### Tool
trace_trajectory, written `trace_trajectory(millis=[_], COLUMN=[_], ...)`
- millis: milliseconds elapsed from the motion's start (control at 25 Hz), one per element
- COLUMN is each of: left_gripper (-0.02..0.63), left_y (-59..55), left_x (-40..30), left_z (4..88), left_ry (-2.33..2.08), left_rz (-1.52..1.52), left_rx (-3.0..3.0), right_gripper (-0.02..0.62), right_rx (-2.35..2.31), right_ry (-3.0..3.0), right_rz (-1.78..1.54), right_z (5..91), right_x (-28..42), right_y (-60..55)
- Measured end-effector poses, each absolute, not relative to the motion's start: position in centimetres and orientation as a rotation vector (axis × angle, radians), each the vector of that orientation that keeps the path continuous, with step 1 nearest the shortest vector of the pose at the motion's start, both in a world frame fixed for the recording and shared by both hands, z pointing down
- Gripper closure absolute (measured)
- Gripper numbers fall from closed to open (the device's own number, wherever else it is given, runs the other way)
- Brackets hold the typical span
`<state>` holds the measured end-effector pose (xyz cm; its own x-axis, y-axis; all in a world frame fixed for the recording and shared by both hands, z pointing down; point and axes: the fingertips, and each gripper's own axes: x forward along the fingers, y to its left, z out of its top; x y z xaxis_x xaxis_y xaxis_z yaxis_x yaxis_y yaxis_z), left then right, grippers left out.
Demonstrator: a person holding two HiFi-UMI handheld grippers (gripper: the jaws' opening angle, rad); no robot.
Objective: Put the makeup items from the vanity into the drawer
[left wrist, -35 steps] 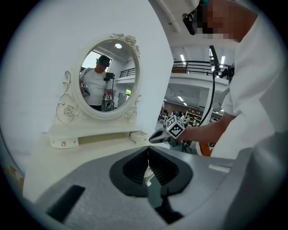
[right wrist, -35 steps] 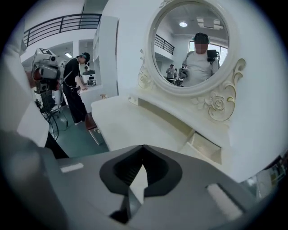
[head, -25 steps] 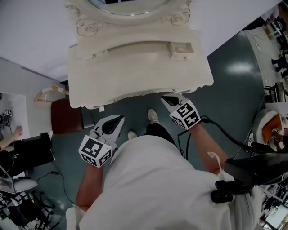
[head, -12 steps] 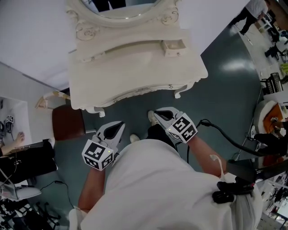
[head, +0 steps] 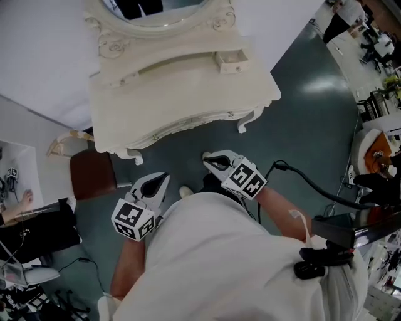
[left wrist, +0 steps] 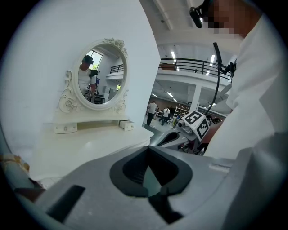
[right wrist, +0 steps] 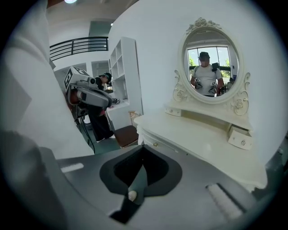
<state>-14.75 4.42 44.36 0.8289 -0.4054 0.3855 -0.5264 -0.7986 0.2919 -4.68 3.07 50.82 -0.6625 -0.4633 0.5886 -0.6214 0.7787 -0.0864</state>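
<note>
Right gripper (head: pixel 210 162) has pulled back from the front edge of the vanity bench (head: pixel 182 94) toward my body, and the bench is now sitting further off. Both grippers are staying closed and holding nothing. Left gripper (head: pixel 163 178) is hanging low, well apart from the bench. Small drawer (head: pixel 229 61) is sitting at the right end of the bench's back shelf, below the mirror (head: pixel 156 6), sticking out of the shelf front. Teal floor (head: pixel 301 125) and my shoe (head: pixel 185 191) are lying between grippers and bench. Brown stool (head: pixel 93 174) is standing just left of the bench. Cable (head: pixel 307 185) is trailing rightward from the right gripper.
</note>
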Motion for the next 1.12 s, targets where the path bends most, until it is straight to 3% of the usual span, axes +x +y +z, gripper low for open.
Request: trace_trajectory(millis=[1120], left_gripper=[0.604], left_y=[6.7], left_x=[-13.7], left_z=[45.0], left_ry=[-0.683], left_rz=[0.425], left_rx=[2.6], right_gripper=[0.595], right_rx=[0.737], right_ry=[-2.436], right_rz=[0.286], right_z=[49.7], right_x=[-5.8], right_y=[5.0])
